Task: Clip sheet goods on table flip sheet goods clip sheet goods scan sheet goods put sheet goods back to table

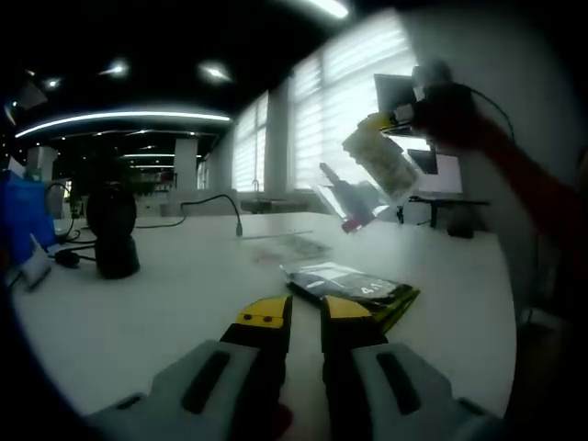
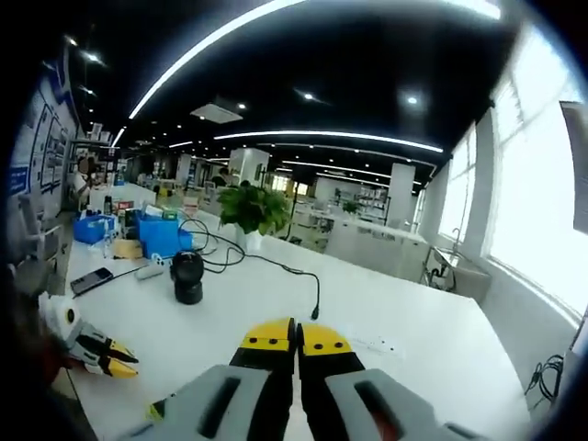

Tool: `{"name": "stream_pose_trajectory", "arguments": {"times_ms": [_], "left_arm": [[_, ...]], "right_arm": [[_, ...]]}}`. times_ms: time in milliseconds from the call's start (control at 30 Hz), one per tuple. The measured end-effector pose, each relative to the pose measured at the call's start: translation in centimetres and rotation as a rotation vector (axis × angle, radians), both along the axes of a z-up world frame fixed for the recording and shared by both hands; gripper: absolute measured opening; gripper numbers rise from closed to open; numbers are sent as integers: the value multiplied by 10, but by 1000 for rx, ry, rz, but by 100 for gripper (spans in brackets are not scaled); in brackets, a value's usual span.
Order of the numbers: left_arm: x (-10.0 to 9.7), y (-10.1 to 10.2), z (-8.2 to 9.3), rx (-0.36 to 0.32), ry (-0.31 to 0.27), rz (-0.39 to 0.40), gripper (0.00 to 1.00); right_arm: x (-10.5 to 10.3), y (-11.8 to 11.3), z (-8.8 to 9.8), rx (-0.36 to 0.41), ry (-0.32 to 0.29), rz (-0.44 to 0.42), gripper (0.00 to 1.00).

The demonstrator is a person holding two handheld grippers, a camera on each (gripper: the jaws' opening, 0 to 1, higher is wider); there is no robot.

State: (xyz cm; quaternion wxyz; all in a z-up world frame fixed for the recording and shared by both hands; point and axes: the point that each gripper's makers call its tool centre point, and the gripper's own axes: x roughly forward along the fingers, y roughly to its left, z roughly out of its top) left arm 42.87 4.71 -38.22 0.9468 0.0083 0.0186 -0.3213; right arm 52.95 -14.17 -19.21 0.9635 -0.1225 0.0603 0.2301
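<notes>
Right claw (image 1: 401, 117) is pinched on one edge of a sheet packet (image 1: 381, 161), holding it in the air above the table's far right side; seen from the right gripper view its tips are pressed together and the packet is hidden; left claw (image 1: 305, 312) is nearly closed on nothing, low over the near edge of the table (image 1: 165, 303), just short of a dark packet (image 1: 354, 285) lying flat; risks, my guess: thin edge grip, so the packet could swing or slip out; a glossy face turned wrong means the scanner (image 2: 187, 276) misses the code; cable (image 2: 276, 266) could snag; white table, blue boxes (image 2: 161, 234) at its far left end, plant (image 2: 253, 209) behind; open office, strip lights, bright blinds.
</notes>
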Motion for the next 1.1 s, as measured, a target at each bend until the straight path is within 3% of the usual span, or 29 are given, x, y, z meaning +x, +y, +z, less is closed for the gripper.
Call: {"name": "stream_pose_trajectory", "arguments": {"times_ms": [467,767,1100], "left_arm": [[2,1,-1,-4,3,9,6],[1,1,-2,8,0,9,6],[1,1,-1,10,-3,9,6]], "right_arm": [[33,47,-5,16,1,38,0],[64,59,-7,28,-31,-5,0],[82,77,-12,38,-43,-46,0]]}}
